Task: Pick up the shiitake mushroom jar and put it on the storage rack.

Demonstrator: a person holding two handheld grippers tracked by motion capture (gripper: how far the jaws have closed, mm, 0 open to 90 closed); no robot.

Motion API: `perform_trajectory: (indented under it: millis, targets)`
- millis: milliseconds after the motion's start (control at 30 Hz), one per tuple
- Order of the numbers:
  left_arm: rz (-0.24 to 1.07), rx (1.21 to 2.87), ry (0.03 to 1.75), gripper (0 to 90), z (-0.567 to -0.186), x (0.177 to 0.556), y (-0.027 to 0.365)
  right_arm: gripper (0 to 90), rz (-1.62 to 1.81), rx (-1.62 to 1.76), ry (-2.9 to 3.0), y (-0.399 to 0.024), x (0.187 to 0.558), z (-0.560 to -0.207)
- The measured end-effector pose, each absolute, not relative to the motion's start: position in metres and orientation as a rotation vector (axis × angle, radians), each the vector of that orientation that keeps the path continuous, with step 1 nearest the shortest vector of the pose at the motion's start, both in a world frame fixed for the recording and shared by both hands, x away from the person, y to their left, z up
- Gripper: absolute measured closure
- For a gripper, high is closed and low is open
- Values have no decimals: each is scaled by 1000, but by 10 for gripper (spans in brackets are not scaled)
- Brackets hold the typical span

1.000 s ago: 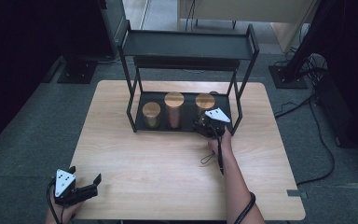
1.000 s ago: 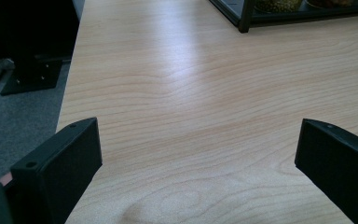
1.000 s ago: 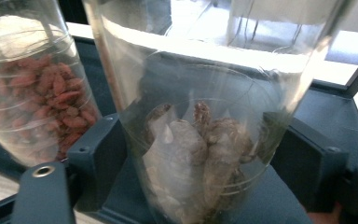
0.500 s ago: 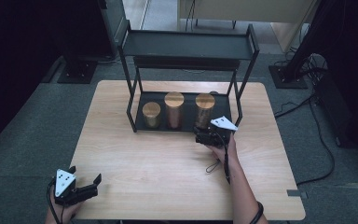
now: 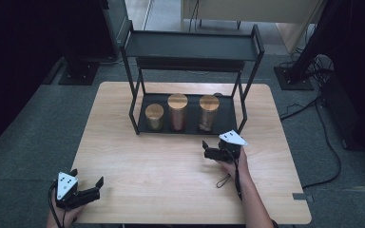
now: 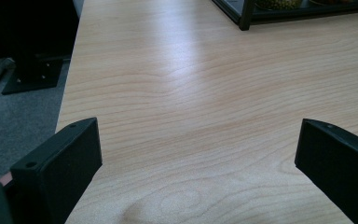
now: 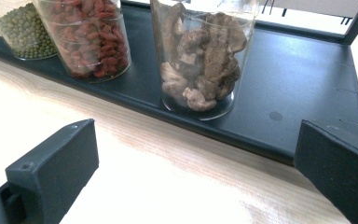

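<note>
Where rack (image 5: 192,47) stands, three jars (image 5: 177,111) beneath.

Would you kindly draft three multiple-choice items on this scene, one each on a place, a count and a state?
1. Where do the jars stand?
A. on the rack's top shelf
B. on the rack's bottom shelf
C. on the bare table

2. How many jars are there?
A. two
B. three
C. four

3. How is the right gripper?
A. open and empty
B. shut on a jar
C. shut on a lid

Key: 1 B, since the green bean jar, the red berry jar and the dried mushroom jar all sit on the black rack's lowest tray. 2 B, three wooden lids show from above. 3 A, the right gripper has its jaws wide apart over the table, nothing between them.
</note>
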State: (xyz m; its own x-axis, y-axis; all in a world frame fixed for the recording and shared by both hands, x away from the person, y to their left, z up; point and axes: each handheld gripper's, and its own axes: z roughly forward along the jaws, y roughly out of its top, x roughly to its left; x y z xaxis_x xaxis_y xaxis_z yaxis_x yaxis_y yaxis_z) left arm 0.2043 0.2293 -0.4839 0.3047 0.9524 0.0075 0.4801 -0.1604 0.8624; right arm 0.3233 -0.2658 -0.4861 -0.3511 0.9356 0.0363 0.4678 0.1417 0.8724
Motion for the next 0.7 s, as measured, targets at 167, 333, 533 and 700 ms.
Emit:
perform_trajectory:
  millis: [167, 333, 533, 700]
  targets:
    - [744, 1773, 1293, 6, -484, 204, 230, 0, 1123, 1326, 1890, -267, 319, -486]
    - [743, 1773, 1291, 6, -484, 204, 230, 0, 1114, 1316, 1892, -269, 314, -486]
    - [741, 1772, 1290, 6, -484, 204, 230, 0, 1107, 1322, 1886, -274, 307, -486]
    - [744, 1777, 1287, 6, -484, 204, 230, 0, 1104, 1316, 1880, -277, 301, -487]
